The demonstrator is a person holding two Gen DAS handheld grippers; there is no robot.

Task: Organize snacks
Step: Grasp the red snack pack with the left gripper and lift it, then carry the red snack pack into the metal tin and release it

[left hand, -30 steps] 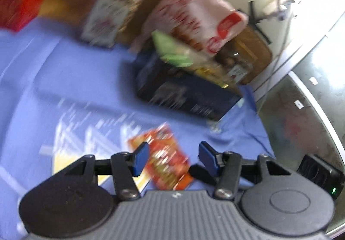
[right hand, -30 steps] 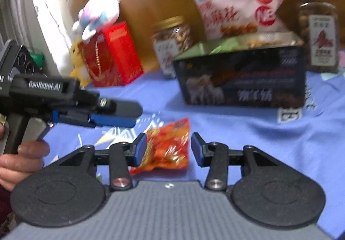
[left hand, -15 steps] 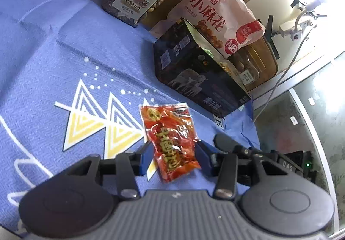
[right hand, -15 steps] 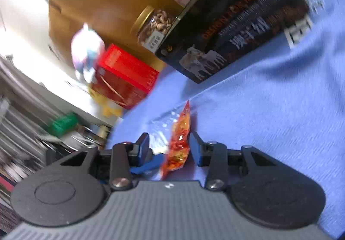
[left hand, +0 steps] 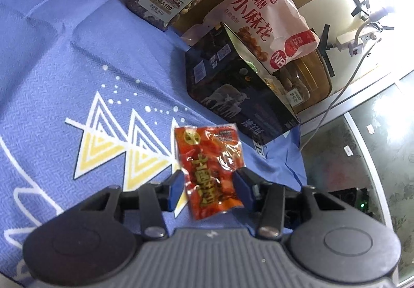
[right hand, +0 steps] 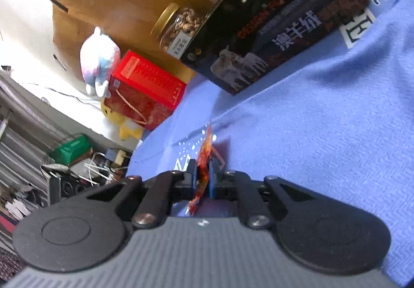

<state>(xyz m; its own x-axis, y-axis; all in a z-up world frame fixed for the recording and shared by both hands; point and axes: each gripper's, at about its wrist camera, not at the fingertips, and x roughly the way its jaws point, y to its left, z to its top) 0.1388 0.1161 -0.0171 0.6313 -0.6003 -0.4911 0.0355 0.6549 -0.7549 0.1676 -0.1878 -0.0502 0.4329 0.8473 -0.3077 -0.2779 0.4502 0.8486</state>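
One small red snack packet point(left hand: 211, 171) of crinkly, glossy foil lay on the blue woven cloth point(left hand: 77, 76) covering the table, between the left tool's point(left hand: 208, 186) blue pads, whose jaws were opening and did not press it. The right tool point(right hand: 201, 179) was pinching its edge, probably to lift it into the dark rigid box point(left hand: 233, 91) nearby, where a soft pink bag point(left hand: 269, 21) already leaned.

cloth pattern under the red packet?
Blue cloth with white-and-yellow triangles and white dots; clearest in the left wrist view.
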